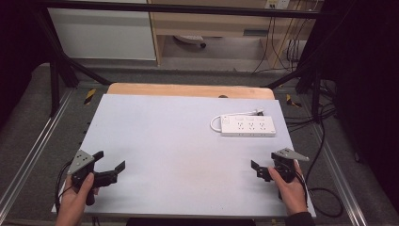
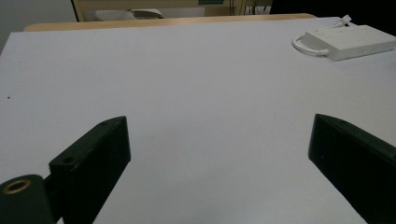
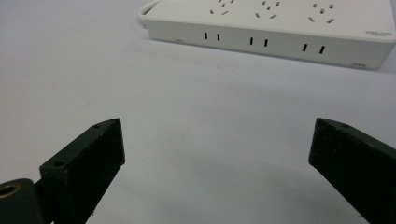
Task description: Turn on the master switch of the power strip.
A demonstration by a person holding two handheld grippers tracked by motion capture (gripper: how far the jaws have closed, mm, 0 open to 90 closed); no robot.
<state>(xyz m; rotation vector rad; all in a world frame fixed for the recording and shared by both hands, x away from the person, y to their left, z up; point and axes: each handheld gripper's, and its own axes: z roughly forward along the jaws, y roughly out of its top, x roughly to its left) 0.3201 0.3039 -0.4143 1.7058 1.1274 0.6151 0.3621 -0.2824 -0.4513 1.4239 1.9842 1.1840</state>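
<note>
A white power strip with three socket groups lies flat at the table's far right, its short white cord looped at its left end. My left gripper rests low at the near left corner in a hand, open, with nothing between its jaws. My right gripper sits at the near right, a short way in front of the strip, also open and holding nothing. From the left gripper the strip lies far off at the upper right. Just ahead of the right gripper, the strip faces it side-on.
A pale grey board covers a wooden table whose far edge shows behind it. Black frame bars and metal rails flank the table. Dark cables trail over the floor at the right. A cabinet stands beyond.
</note>
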